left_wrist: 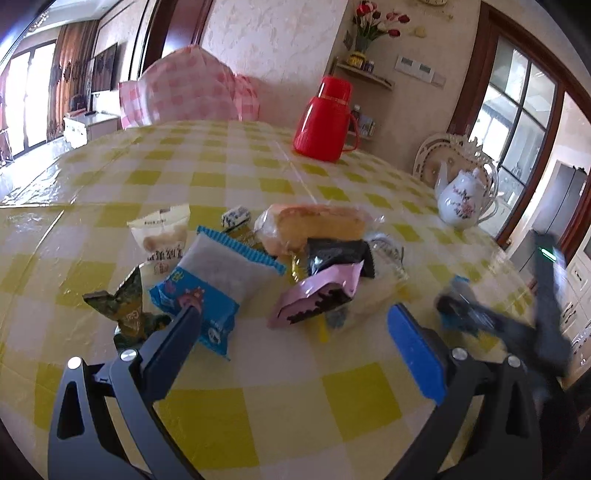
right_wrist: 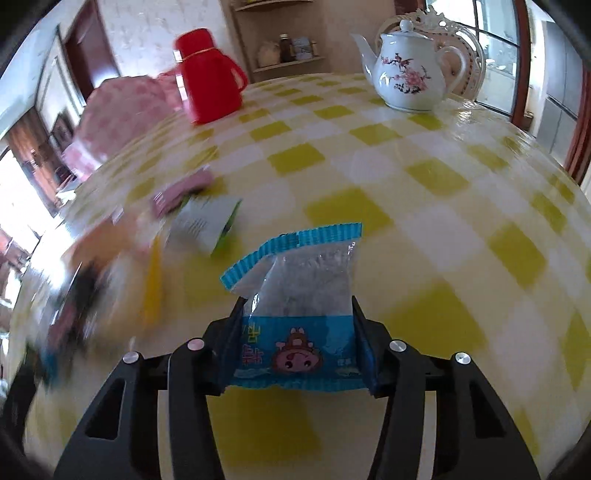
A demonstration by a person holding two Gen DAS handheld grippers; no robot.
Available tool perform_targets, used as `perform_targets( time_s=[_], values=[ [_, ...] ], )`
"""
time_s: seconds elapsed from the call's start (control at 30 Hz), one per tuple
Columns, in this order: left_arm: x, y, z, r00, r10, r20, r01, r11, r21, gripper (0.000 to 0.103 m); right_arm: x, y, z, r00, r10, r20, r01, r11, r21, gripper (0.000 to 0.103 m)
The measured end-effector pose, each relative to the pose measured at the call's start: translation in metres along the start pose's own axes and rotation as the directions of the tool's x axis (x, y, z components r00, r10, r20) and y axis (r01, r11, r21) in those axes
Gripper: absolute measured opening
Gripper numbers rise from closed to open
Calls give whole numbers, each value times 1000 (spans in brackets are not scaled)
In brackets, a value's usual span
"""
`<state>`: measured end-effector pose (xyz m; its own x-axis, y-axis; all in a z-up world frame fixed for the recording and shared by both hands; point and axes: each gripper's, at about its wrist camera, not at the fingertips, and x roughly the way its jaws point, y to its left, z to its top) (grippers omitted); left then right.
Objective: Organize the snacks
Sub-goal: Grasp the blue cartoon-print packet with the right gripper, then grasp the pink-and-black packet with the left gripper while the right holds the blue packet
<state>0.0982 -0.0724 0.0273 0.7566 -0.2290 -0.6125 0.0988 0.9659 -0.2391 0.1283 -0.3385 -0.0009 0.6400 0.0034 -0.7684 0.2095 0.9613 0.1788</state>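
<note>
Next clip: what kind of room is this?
Most likely a home dining room: a round table under a yellow checked cloth, a floral teapot and red thermos jug on it, flowers in a vase on a wall shelf.

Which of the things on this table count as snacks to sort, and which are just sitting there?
Job: blue snack packet held in the right gripper; second blue packet, pink packet, wrapped cake, white packet.
Bystanders: red flask, teapot.
</note>
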Motion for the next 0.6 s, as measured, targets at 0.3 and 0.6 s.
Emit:
perform_targets(
  time_s=[0.3, 0.6],
  values=[
    [12, -9, -7, 997, -28, -68, 33, 997, 69, 101, -53, -3, -57, 991, 135, 23, -136, 990, 44, 51],
    [49, -26, 24, 999, -31, -44, 36, 991, 132, 84, -63, 2, -58, 974, 226, 16, -227, 972, 66, 52]
  ],
)
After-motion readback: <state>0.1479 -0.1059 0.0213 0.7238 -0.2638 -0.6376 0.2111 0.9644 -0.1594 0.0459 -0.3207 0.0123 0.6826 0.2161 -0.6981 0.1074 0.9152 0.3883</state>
